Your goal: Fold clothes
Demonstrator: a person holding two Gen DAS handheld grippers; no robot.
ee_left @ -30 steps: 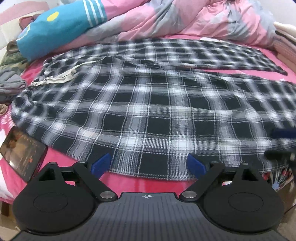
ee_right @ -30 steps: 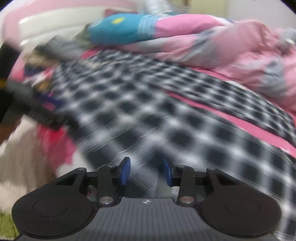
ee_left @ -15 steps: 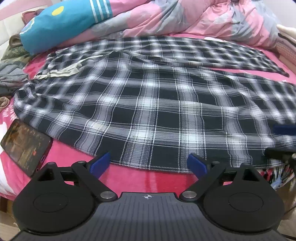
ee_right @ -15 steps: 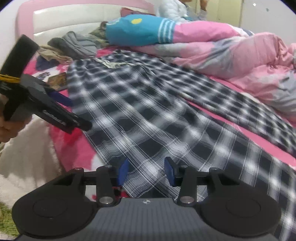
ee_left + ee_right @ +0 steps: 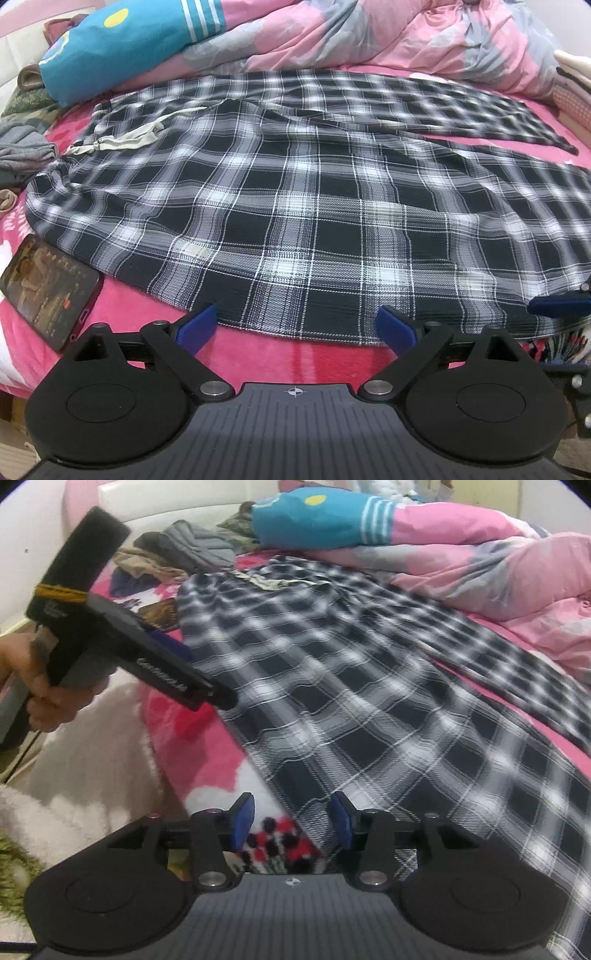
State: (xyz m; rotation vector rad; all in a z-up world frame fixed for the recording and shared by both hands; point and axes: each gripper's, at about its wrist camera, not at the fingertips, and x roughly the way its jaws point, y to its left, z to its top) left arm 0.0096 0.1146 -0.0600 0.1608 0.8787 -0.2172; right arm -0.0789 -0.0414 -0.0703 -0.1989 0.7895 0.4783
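A: At the near edge of the bed (image 5: 258,354), what is the left tool (image 5: 295,326) doing?

B: It is hovering with its blue pads spread wide, gripping nothing. The hem of the plaid trousers (image 5: 314,206) is lying just beyond the pads, not between them.

A: And the right tool (image 5: 291,821)?

B: Its jaws have just been widening and are standing partly apart. The trousers' edge is running between the pads in the right wrist view, but the pads are not pressing on it, so it is released.

A: Where are the trousers lying?

B: They are spreading flat across the pink sheet, waistband and pale drawstring (image 5: 122,138) toward the left, both legs stretching to the right, the far leg angling away from the near one.

A: What is sitting around them?

B: A phone (image 5: 48,291) with its screen lit is resting on the sheet just beside the waist end. A pink quilt (image 5: 388,40) is bunching along the far side, and a heap of grey clothes (image 5: 199,550) is piling up near the headboard. A hand (image 5: 40,686) is gripping the left tool's handle.
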